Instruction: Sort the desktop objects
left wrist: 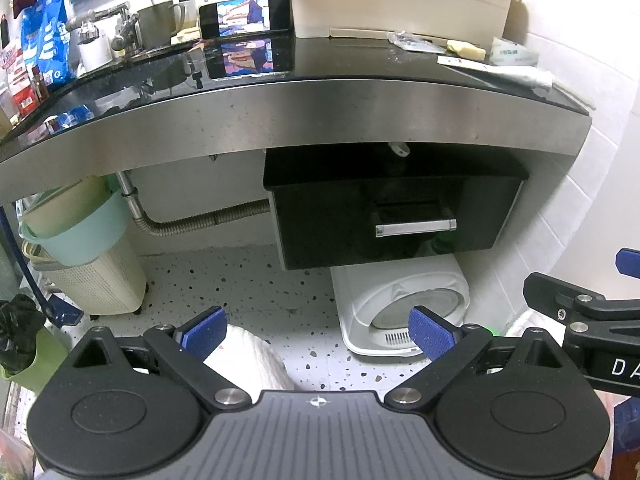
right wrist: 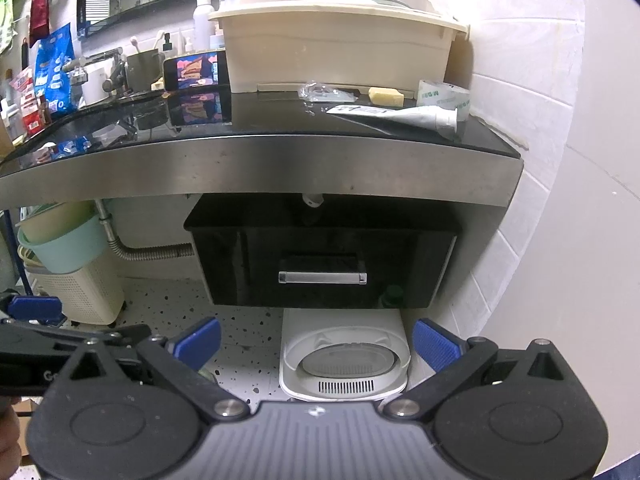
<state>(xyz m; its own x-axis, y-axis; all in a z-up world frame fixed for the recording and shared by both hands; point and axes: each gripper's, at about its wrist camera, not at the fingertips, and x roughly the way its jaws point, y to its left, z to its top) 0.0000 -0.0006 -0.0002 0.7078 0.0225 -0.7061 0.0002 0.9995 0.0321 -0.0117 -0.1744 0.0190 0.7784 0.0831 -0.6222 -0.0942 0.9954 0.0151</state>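
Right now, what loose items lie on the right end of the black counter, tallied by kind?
Tube: 1
Tape roll: 1
Yellow sponge: 1
Clear plastic wrapper: 1
Total: 4

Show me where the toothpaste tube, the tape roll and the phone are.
toothpaste tube (right wrist: 400,114), right wrist view, middle of its white body.
tape roll (right wrist: 442,94), right wrist view, its outer printed band.
phone (right wrist: 196,70), right wrist view, centre of its lit screen.
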